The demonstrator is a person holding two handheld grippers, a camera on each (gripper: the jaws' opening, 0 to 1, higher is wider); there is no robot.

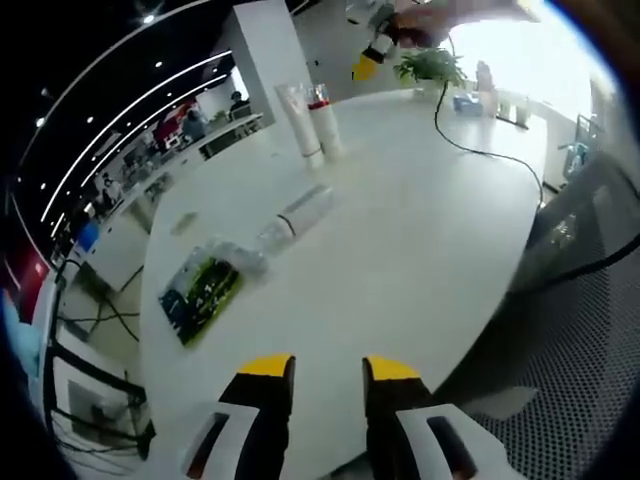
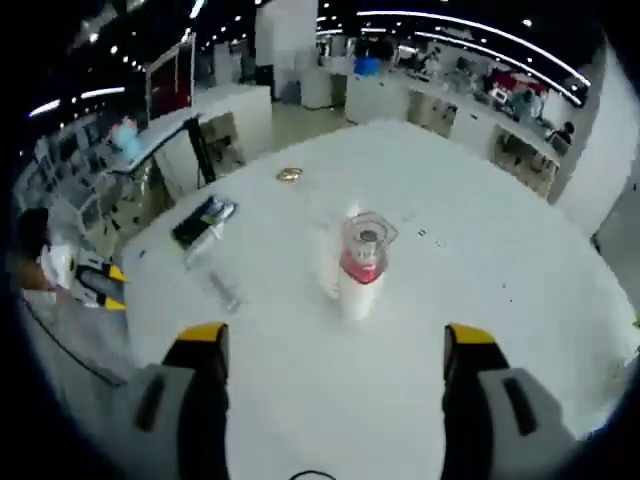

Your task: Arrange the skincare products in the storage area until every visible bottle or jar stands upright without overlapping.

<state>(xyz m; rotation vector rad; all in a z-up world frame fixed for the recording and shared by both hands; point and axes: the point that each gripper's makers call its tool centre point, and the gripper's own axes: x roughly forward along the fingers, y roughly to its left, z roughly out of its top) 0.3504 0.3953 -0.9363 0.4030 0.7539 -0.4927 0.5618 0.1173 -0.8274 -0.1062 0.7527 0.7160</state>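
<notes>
With our right gripper (image 2: 328, 362) spread wide and empty toward the upright tubes (image 2: 358, 262) at twelve o'clock, our left gripper (image 1: 328, 372) narrowly parted, we should straddle the fallen tube (image 1: 303, 209) at eleven o'clock squarely, then tip it upright.

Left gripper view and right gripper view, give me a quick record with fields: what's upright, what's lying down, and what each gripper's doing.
surface: white table
upright: two tubes, side by side, far end of the table
lying down: white tube; clear bottle next to it
other item: flat dark packet
left gripper: open, holding nothing
right gripper: open wide, pointed at the upright tubes, apart from them
</notes>
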